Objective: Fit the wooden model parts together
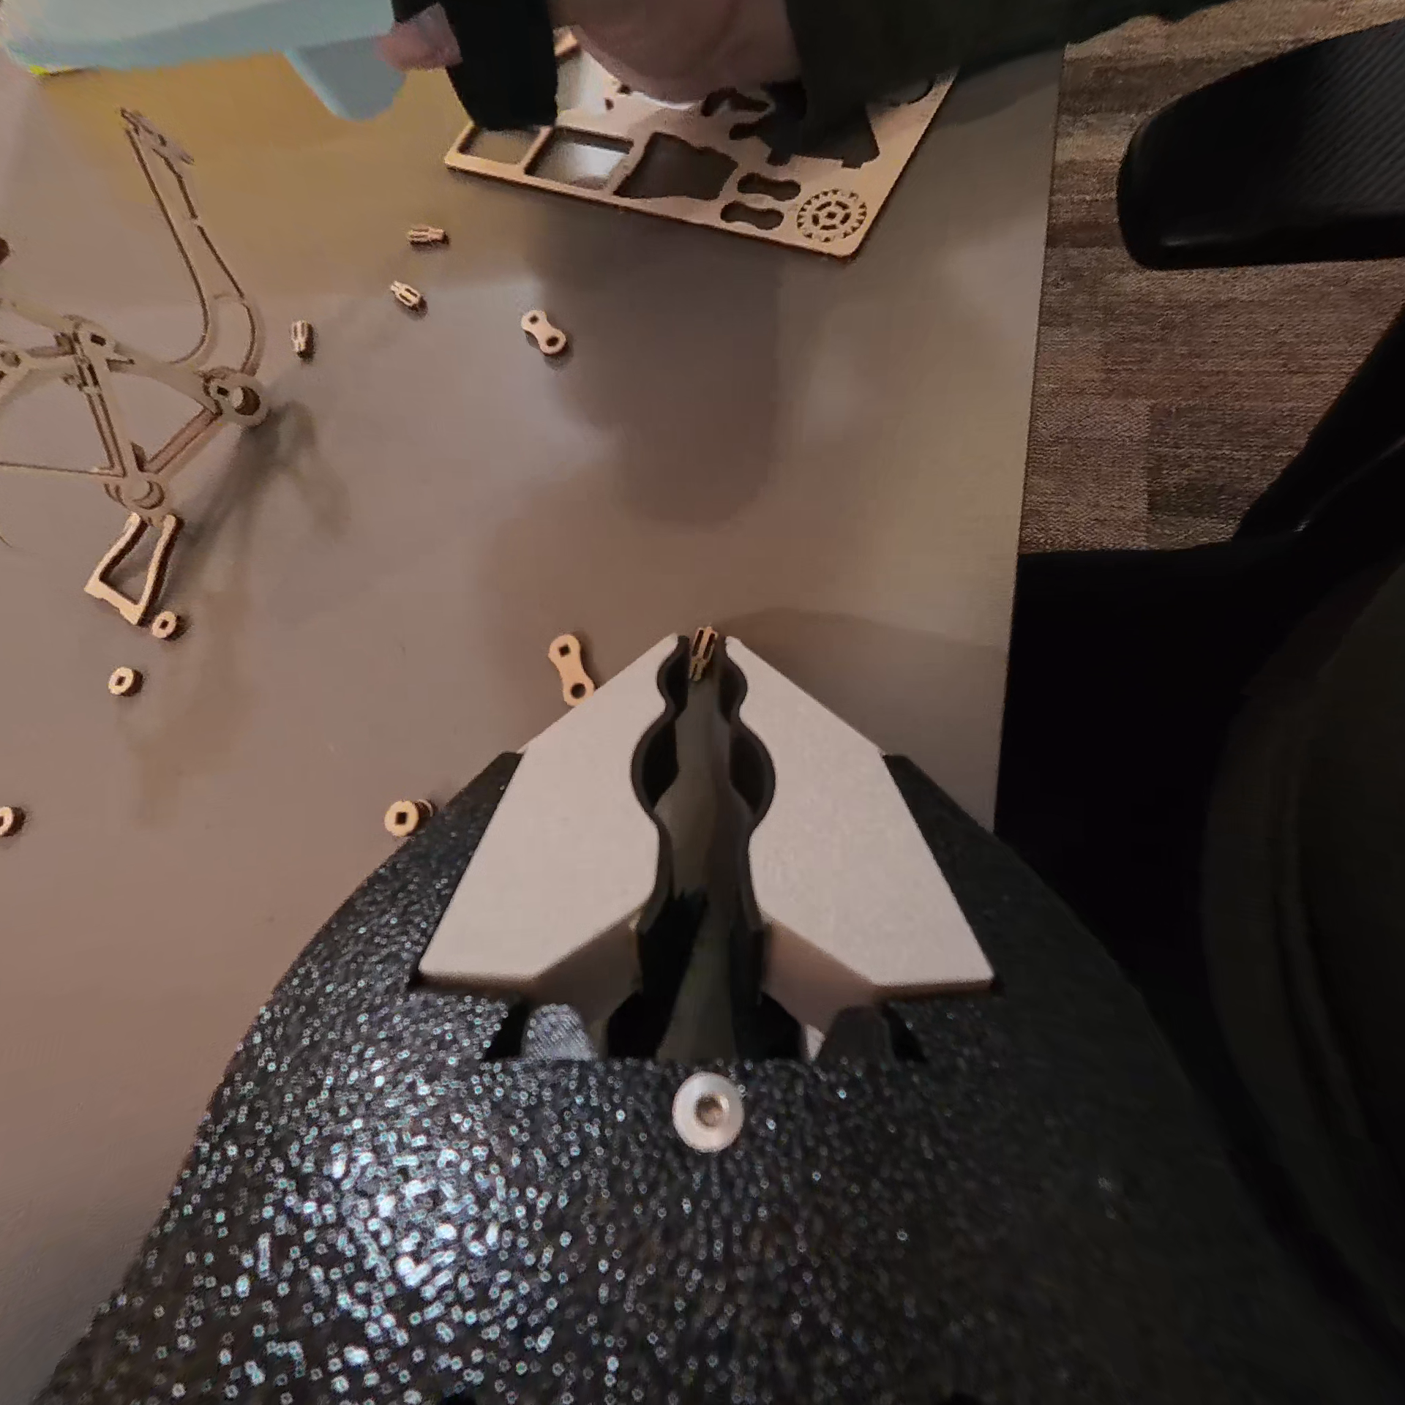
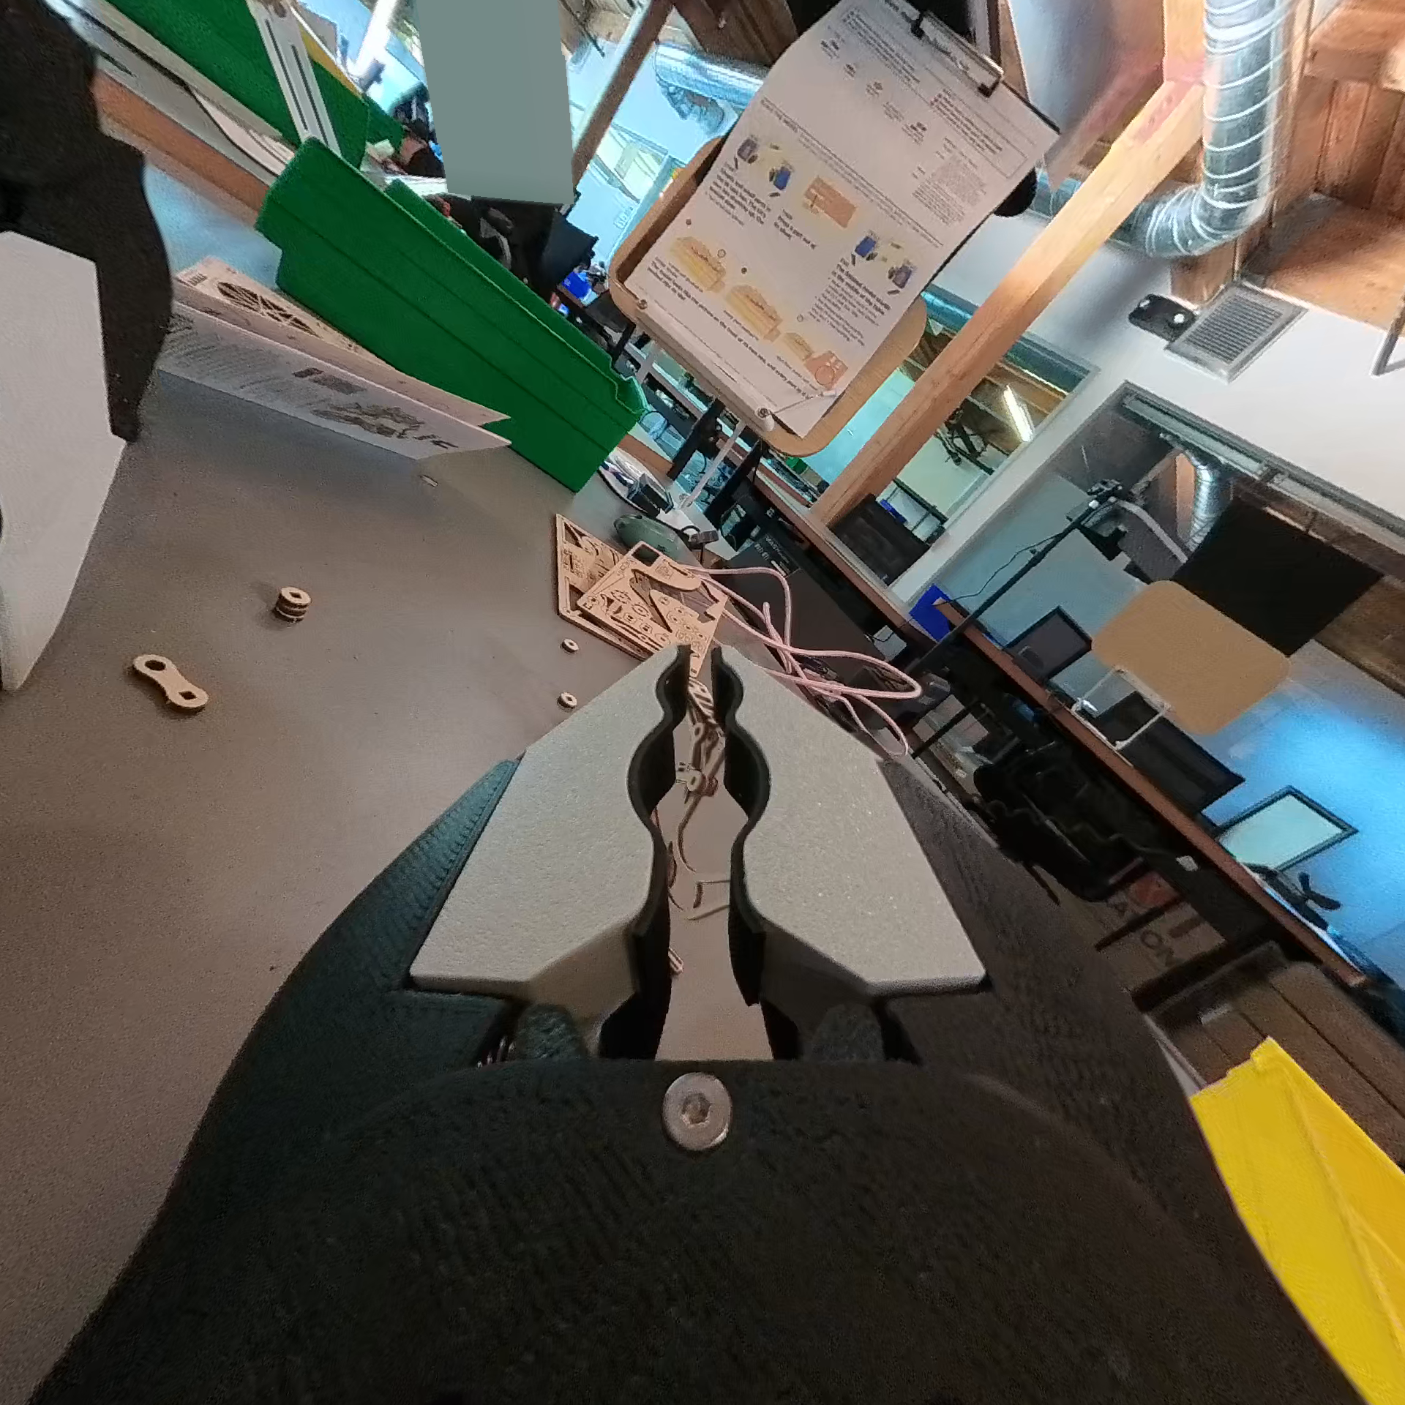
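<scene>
My left gripper (image 1: 703,646) is shut on a small wooden peg (image 1: 704,655) that stands upright between its fingertips, just above the grey table (image 1: 684,426). The partly built wooden model frame (image 1: 114,395) lies at the far left. Two flat wooden links (image 1: 544,332) (image 1: 570,669) and several pegs and washers lie loose around it. My right gripper (image 2: 701,661) has its jaws almost closed on a thin wooden part (image 2: 703,734) with dark cut lines, seen edge-on between the pads. A wooden link (image 2: 169,682) and a stack of washers (image 2: 293,604) lie to its left.
A punched-out wooden sheet (image 1: 829,205) lies at the back under a gloved hand (image 1: 684,45). The table edge (image 1: 1026,456) runs down the right, with a black chair (image 1: 1254,190) beyond. More part sheets (image 2: 639,601), a pink cord (image 2: 821,661), green bins (image 2: 456,319) and a clipboard (image 2: 821,228) stand ahead.
</scene>
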Action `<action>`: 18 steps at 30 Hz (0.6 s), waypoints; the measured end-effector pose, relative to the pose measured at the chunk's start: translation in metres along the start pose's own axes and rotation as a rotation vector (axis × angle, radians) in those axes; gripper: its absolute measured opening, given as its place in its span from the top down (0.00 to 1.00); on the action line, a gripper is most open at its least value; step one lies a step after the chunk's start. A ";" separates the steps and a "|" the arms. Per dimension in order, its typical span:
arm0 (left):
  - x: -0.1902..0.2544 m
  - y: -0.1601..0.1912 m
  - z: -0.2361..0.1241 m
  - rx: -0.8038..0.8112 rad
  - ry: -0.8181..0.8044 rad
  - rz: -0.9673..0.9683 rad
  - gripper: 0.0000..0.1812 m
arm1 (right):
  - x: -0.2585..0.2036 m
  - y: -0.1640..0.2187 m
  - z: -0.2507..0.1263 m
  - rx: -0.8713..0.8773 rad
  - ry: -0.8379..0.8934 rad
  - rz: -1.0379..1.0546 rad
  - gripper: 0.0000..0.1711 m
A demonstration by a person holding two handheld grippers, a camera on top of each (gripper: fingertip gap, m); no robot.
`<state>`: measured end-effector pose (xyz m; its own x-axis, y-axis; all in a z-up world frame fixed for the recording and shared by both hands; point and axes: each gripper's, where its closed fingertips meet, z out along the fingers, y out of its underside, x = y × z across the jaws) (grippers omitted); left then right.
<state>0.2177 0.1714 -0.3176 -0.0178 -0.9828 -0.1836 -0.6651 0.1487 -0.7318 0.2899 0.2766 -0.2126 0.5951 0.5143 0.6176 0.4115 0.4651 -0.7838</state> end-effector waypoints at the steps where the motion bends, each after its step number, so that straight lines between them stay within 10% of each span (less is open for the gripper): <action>1: -0.001 0.000 0.000 0.001 -0.004 0.001 0.98 | 0.001 0.001 0.000 -0.001 0.003 0.005 0.98; 18: -0.004 -0.002 0.000 0.005 -0.077 0.079 0.98 | 0.001 0.001 0.001 -0.005 -0.005 -0.015 0.98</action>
<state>0.2190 0.1750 -0.3160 -0.0126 -0.9567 -0.2910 -0.6605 0.2264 -0.7159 0.2906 0.2785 -0.2127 0.5858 0.5108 0.6293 0.4237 0.4688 -0.7750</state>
